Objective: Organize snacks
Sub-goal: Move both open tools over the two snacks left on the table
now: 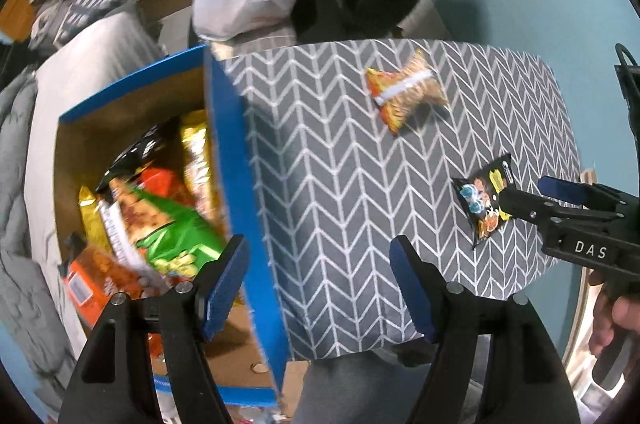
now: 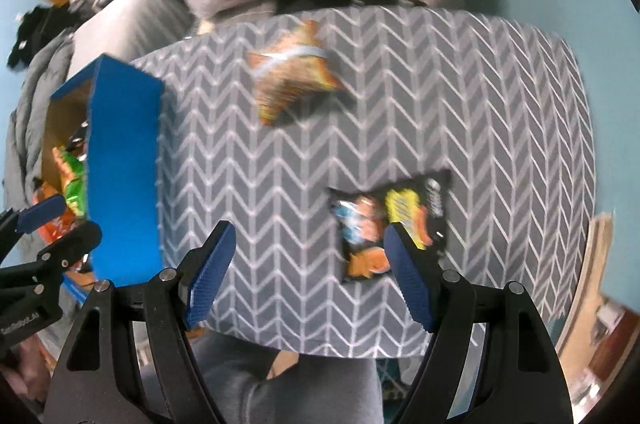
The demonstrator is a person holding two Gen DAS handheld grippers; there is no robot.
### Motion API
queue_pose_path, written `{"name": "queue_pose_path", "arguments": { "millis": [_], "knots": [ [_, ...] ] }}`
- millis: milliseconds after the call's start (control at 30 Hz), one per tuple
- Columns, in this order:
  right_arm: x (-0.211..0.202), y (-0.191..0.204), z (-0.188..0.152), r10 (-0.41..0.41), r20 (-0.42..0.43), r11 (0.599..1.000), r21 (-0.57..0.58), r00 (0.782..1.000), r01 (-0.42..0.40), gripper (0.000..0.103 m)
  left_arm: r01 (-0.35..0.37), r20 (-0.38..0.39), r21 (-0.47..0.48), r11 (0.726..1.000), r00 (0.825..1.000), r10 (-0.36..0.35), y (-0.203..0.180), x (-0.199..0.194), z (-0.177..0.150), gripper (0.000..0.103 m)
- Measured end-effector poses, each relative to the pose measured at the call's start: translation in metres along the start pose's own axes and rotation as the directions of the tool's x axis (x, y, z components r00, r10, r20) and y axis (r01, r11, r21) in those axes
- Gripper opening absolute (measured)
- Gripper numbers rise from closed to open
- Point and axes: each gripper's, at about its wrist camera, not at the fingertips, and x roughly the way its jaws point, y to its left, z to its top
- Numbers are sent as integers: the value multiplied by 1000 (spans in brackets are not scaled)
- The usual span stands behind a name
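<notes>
A table under a grey chevron-patterned cloth point(image 1: 340, 184) fills both views, and a blue cardboard box point(image 1: 240, 192) stands at its left edge, packed with snack bags, a green one point(image 1: 176, 236) on top. Two packets lie flat on the cloth, well apart. The orange packet point(image 1: 406, 92) sits near the far edge, its long axis running diagonally. The black snack packet point(image 2: 388, 224) lies nearer, long axis slanting toward the near edge. The left gripper point(image 1: 316, 288) hangs wide open and empty over the box's right wall. The right gripper point(image 2: 308, 272) is also spread wide, holding nothing, its right finger point(image 2: 408, 280) overlapping the black packet.
</notes>
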Motion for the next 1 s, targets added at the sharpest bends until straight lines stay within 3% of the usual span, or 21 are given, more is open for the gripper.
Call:
{"name": "queue_pose_path", "arguments": {
  "millis": [533, 800, 1000],
  "knots": [
    [19, -104, -50, -56, -71, 975, 210, 996, 70, 77, -26, -34, 183, 983, 999, 33, -92, 63, 32, 75],
    [40, -132, -65, -55, -114, 961, 263, 992, 84, 77, -60, -36, 277, 959, 997, 73, -129, 85, 48, 75],
    [62, -144, -68, -56, -157, 959, 266, 986, 97, 77, -97, -24, 282, 955, 994, 108, -146, 99, 67, 75]
  ]
}}
